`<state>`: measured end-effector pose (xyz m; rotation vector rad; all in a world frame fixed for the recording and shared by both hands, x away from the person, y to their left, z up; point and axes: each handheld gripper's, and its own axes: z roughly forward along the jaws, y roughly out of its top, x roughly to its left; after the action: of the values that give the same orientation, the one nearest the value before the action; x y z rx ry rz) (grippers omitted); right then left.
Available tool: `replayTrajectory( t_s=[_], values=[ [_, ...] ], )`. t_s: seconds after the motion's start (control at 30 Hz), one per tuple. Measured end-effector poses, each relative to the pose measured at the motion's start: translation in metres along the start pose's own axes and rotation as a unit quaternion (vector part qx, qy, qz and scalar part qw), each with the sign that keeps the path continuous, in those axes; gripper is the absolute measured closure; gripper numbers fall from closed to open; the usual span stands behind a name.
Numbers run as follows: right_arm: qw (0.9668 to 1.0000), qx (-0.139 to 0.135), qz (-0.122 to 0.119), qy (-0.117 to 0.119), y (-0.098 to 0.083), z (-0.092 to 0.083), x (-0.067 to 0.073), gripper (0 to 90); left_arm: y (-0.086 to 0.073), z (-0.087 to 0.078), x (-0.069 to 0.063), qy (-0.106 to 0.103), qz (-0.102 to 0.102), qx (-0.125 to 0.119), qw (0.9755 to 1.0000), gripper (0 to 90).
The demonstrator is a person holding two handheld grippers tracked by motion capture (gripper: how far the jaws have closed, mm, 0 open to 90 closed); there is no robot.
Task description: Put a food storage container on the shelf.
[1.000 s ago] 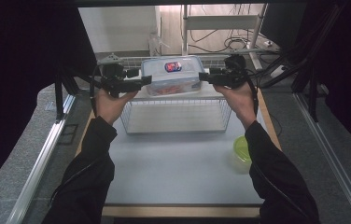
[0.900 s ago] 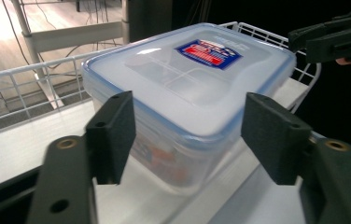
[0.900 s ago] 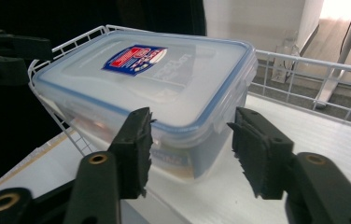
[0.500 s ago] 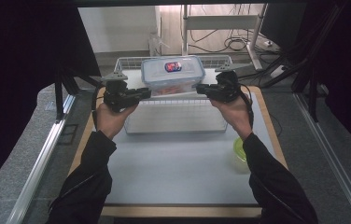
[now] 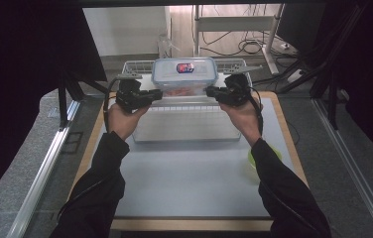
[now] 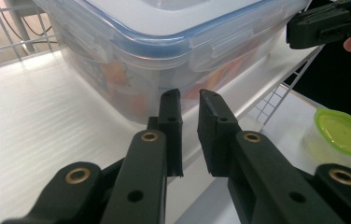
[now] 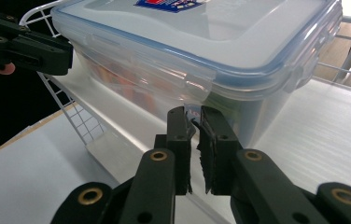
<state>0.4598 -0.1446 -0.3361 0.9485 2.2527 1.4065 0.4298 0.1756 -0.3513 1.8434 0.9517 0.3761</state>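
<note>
Long black sleeves (image 5: pixel 100 173) cover both forearms. Each hand holds matte-black two-jaw tongs – left (image 6: pixel 190 100), right (image 7: pixel 194 116) – with ribbed pads, brass-ringed screw holes, and a trailing black cable (image 5: pixel 259 111).

A red and blue label (image 5: pixel 185 67) sits on the lid of the clear container (image 5: pixel 184 77). Its print is too small to read. No other text is legible.
</note>
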Motion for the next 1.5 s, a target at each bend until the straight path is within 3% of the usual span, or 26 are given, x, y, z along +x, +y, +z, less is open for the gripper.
replayTrajectory(
  t_s=[0.23,0.43,0.6,0.73,1.0,1.1,1.37,1.5],
  values=[
    [0.9999,0.001,0.011,0.003,0.001,0.004,-0.007,82.7,0.005,0.009,-0.001,0.008,0.009,0.011,0.9999,79.3],
    [1.0,0.004,0.007,0.0,0.001,0.004,-0.006,82.4,0.006,0.016,-0.004,0.014,0.02,0.02,0.9995,82.3],
    [1.0,0.001,0.002,0.003,0.0,0.001,-0.002,76.9,0.005,0.012,-0.011,0.014,0.035,0.013,0.9992,78.3],
    [0.9998,0.003,0.002,0.019,-0.003,-0.004,0.002,68.9,-0.001,0.004,-0.02,0.01,0.047,0.001,0.9988,67.2],
    [0.9996,0.003,-0.015,0.025,-0.025,-0.013,0.016,47.5,-0.023,-0.007,-0.036,-0.002,0.057,-0.004,0.9984,48.6],
    [0.9994,0.004,-0.016,0.03,-0.033,-0.013,0.019,44.8,-0.034,-0.01,-0.041,-0.015,0.058,-0.003,0.9982,45.3],
    [0.9979,0.008,-0.055,0.035,-0.067,-0.019,0.04,37.3,-0.071,-0.017,-0.062,-0.021,0.078,0.009,0.9967,30.3],
    [0.9972,0.013,-0.064,0.035,-0.077,-0.022,0.045,34.1,-0.079,-0.019,-0.068,-0.018,0.086,0.015,0.996,27.4]
  ],
)
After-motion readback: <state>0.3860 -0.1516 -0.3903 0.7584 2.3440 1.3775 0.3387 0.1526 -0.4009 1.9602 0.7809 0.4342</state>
